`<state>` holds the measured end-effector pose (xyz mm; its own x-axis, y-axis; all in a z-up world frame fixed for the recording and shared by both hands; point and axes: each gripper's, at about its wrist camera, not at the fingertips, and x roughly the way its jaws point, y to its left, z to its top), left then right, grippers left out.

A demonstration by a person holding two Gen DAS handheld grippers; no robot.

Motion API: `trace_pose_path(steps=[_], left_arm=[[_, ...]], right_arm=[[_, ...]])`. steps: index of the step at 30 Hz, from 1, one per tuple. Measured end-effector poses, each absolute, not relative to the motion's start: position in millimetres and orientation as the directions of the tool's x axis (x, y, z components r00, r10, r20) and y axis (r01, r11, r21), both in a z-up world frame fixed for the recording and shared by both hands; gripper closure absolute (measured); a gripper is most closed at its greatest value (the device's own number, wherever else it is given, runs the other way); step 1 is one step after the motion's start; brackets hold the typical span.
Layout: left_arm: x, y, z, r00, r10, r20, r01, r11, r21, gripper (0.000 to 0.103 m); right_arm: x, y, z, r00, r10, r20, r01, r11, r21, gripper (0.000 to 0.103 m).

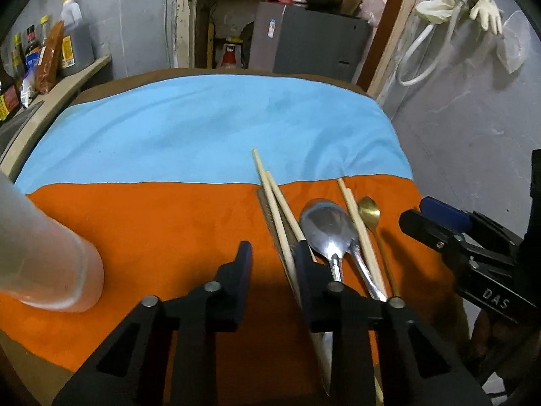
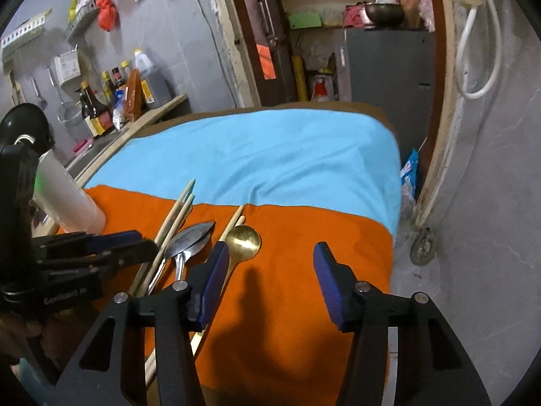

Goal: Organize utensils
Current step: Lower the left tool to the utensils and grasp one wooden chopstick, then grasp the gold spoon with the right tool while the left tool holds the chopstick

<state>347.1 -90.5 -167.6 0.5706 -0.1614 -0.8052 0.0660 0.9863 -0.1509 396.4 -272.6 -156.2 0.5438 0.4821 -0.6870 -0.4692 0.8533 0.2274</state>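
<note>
Several utensils lie together on the orange cloth [image 1: 162,223]: a pair of wooden chopsticks [image 1: 270,196], a large steel spoon [image 1: 324,225], a second chopstick pair [image 1: 355,216] and a small gold spoon [image 1: 369,209]. My left gripper [image 1: 274,257] is open and empty, its right finger touching the left chopsticks. My right gripper [image 2: 270,267] is open and empty over the orange cloth [image 2: 304,270], its left finger beside the gold spoon [image 2: 243,240]. The steel spoon [image 2: 192,237] and chopsticks [image 2: 179,209] lie left of it. A white tumbler [image 1: 44,257] lies on its side at the left.
A blue cloth [image 1: 209,128] covers the far half of the table. A counter with sauce bottles [image 2: 98,108] runs along the left wall. A grey cabinet [image 1: 314,44] stands behind the table. The grey wall [image 2: 490,203] and table edge are close on the right.
</note>
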Motion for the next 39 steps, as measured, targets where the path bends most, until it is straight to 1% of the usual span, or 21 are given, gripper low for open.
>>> trace_pose_path(steps=[3, 6, 8, 12, 17, 22, 25, 28, 29, 32, 35, 39], left_arm=[[349, -86, -169, 0.570, -0.147, -0.808, 0.042, 0.988, -0.151, 0.092], [348, -80, -169, 0.568, -0.142, -0.810, 0.023, 0.987, -0.157, 0.096], [348, -78, -170, 0.560, -0.146, -0.816, 0.016, 0.986, -0.165, 0.097], [354, -76, -173, 0.537, -0.162, -0.828, -0.003, 0.981, -0.193, 0.096], [363, -73, -173, 0.527, -0.171, -0.833, -0.004, 0.979, -0.203, 0.096], [371, -71, -173, 0.511, -0.177, -0.841, -0.011, 0.977, -0.212, 0.096], [374, -71, -172, 0.503, -0.175, -0.847, -0.006, 0.979, -0.206, 0.096], [375, -71, -173, 0.501, -0.181, -0.846, -0.006, 0.977, -0.213, 0.097], [375, -69, -173, 0.502, -0.185, -0.845, -0.009, 0.976, -0.219, 0.097], [374, -70, -173, 0.505, -0.188, -0.842, -0.015, 0.974, -0.226, 0.099], [372, -68, -172, 0.506, -0.190, -0.841, -0.019, 0.973, -0.231, 0.101], [362, -62, -170, 0.520, -0.223, -0.825, -0.033, 0.959, -0.281, 0.101]], right_arm=[[399, -270, -158, 0.530, 0.489, -0.693, -0.479, 0.847, 0.231, 0.053], [402, -270, -161, 0.515, 0.492, -0.702, -0.488, 0.842, 0.232, 0.053], [403, -266, -162, 0.507, 0.486, -0.712, -0.491, 0.842, 0.226, 0.054], [406, -259, -166, 0.482, 0.478, -0.734, -0.506, 0.836, 0.212, 0.059], [411, -245, -168, 0.457, 0.454, -0.765, -0.531, 0.829, 0.174, 0.060], [418, -236, -168, 0.443, 0.455, -0.773, -0.544, 0.821, 0.172, 0.060], [420, -227, -167, 0.445, 0.438, -0.781, -0.559, 0.817, 0.140, 0.060], [425, -227, -167, 0.437, 0.442, -0.784, -0.544, 0.823, 0.162, 0.065], [427, -229, -167, 0.436, 0.445, -0.782, -0.532, 0.829, 0.176, 0.069], [427, -232, -168, 0.427, 0.462, -0.777, -0.522, 0.828, 0.206, 0.076], [424, -228, -167, 0.431, 0.447, -0.784, -0.528, 0.829, 0.182, 0.076], [426, -230, -166, 0.424, 0.459, -0.781, -0.506, 0.835, 0.216, 0.077]])
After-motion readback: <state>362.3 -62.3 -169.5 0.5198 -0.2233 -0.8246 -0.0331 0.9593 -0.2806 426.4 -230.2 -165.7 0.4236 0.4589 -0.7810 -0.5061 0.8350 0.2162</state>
